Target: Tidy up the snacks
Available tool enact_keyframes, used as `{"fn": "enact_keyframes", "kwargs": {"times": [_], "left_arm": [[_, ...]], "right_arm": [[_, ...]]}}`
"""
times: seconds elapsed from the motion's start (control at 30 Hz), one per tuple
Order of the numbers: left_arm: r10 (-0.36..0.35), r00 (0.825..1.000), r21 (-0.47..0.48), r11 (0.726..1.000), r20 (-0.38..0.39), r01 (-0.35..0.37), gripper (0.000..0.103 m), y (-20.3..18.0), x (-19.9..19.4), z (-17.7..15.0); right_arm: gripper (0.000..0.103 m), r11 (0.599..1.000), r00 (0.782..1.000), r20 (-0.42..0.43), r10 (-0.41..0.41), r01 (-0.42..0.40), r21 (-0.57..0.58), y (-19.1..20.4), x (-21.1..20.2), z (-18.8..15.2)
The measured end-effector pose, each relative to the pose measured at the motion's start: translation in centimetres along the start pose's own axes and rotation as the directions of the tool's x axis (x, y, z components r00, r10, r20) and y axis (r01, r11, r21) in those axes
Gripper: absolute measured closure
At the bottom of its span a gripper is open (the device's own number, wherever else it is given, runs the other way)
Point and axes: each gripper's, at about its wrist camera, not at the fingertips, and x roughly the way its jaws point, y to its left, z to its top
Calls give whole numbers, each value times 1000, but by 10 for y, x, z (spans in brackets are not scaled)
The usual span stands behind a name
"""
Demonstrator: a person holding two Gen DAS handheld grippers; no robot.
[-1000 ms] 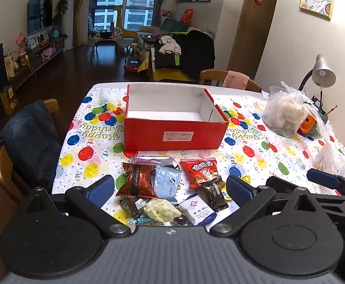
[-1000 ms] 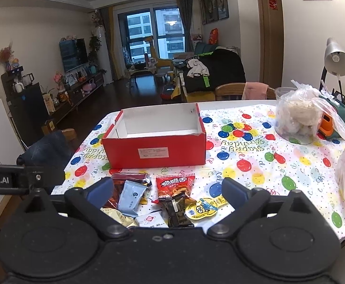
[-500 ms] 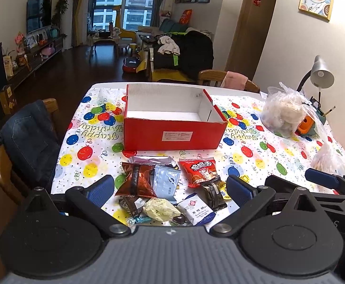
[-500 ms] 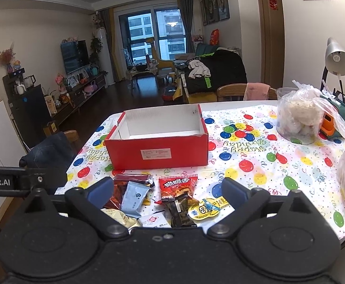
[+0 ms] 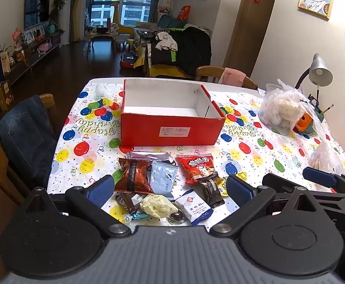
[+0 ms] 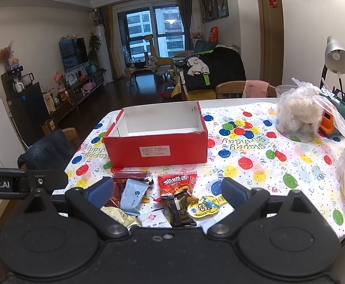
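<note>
Both claws are hovering wide apart over the snack pile, gripping nothing.

The left claw (image 5: 170,187) view is showing the right claw's arm to its right; the right claw (image 6: 167,190) view is showing a yellow cartoon snack (image 6: 204,207). Snacks (image 5: 167,184) are lying between the fingers, with the empty red box (image 5: 170,120) just beyond, on a balloon-print table (image 5: 255,151) facing a living room.

snack packets (image 5: 167,184) lie before the empty red box (image 5: 170,127).
</note>
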Motion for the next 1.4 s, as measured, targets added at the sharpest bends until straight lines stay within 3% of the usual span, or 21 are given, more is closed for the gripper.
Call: {"fn": "enact_keyframes", "kwargs": {"times": [0.97, 1.17, 1.4], "left_arm": [[-33, 999, -34, 999, -36, 31, 2, 9, 14, 2], [-46, 994, -43, 998, -99, 42, 2, 11, 36, 0], [10, 984, -92, 995, -178, -27, 2, 33, 65, -3]], "right_arm": [[7, 1000, 1000, -12, -26, 26, -3, 0, 6, -5], [7, 998, 997, -59, -46, 48, 28, -14, 24, -3], [10, 996, 986, -158, -59, 67, 51, -32, 63, -7]]}}
